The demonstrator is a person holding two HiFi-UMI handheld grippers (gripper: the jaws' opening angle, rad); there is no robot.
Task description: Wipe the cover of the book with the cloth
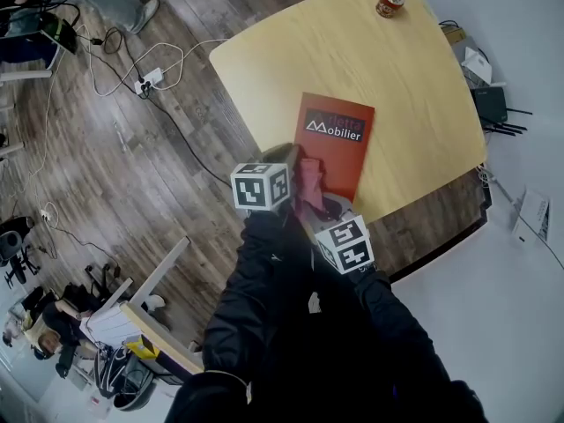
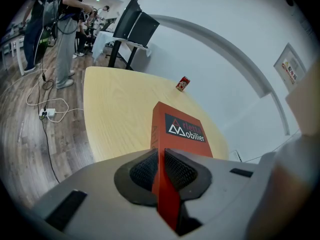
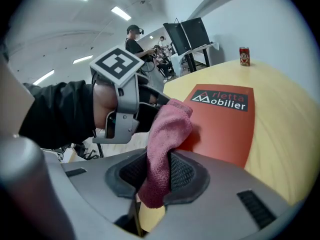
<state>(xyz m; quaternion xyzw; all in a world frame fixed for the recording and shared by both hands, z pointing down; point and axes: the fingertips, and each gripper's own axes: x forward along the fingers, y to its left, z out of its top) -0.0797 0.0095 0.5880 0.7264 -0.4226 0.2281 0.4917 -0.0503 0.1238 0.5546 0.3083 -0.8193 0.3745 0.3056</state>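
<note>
The left tongs (image 2: 161, 171) are clamping the red book (image 2: 182, 131) by its edge, the right tongs (image 3: 159, 171) gripping the pink cloth (image 3: 167, 129) against its cover.

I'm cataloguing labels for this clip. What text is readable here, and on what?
"Mobilier": white, on the cover of the red book.
"Arletta": fainter red letters, just above it on the same cover.
Red can: print too small to read.
Wall poster: too blurred to read.

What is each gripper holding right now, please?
Left gripper: closed on the edge of the red book.
Right gripper: closed on the pink cloth.
</note>
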